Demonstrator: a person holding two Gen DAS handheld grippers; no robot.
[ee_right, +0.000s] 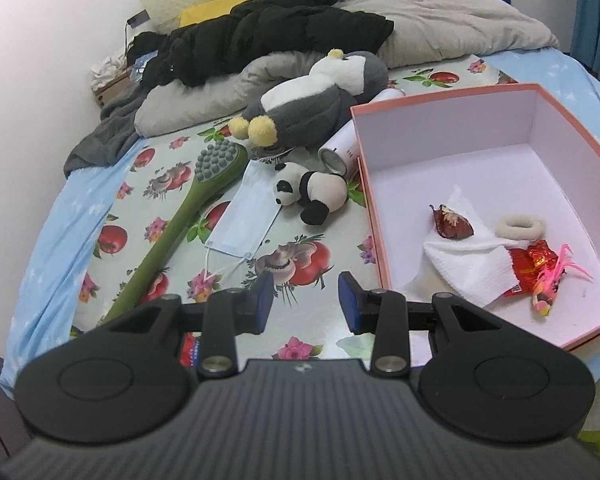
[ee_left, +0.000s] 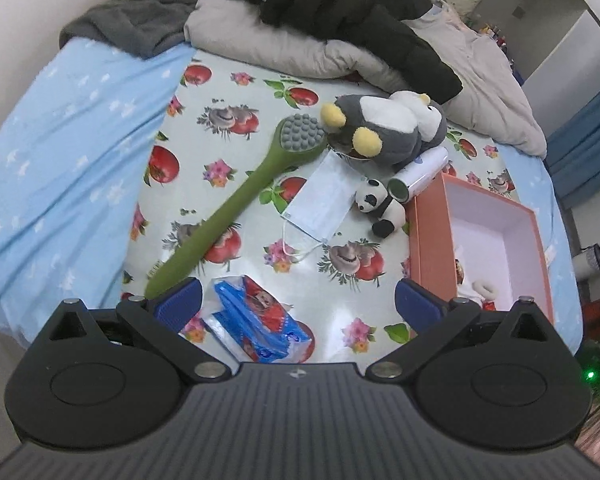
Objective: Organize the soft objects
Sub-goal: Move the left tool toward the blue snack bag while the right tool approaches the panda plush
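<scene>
Both empty: left gripper [ee_left: 298, 298] spread wide over a tissue pack [ee_left: 256, 320], right gripper [ee_right: 305, 300] partly open. Panda plush [ee_right: 314, 192] lying mid-bed beside the pink box [ee_right: 370, 208], touching the face mask [ee_right: 244, 216]

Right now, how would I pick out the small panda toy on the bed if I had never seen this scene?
Find the pink box on the fruit-print cloth. Just outside its left wall lies the panda, between the box and a blue face mask, in front of a white can. It is far smaller than the grey penguin behind it, and the only black-and-white toy.
</scene>
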